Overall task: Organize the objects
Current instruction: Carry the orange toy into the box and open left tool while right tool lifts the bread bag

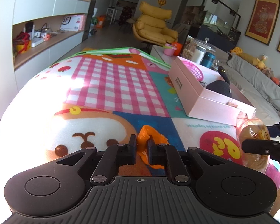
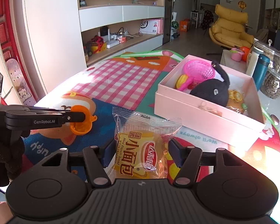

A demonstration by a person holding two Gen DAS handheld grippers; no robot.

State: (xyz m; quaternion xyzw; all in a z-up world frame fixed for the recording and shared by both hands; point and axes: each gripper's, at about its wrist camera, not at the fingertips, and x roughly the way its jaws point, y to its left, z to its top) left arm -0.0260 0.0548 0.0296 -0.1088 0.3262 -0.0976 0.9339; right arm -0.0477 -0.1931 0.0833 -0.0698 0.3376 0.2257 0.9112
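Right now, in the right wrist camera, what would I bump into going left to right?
Left gripper pinching the orange toy cup → wrapped mini French bread between the right gripper's fingers → pink box of toys → teal bottle.

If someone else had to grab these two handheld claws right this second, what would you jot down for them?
Left gripper: shut on a small orange toy cup, lifted off the play mat.
Right gripper: its pads sit at both sides of a wrapped mini French bread; I cannot tell whether they press it.
Pink box: open, ahead and to the right on the mat. Already inside: a pink toy basket, a black plush toy, a yellow toy, another snack packet.
Left to do: bring the cup and the bread to the box.
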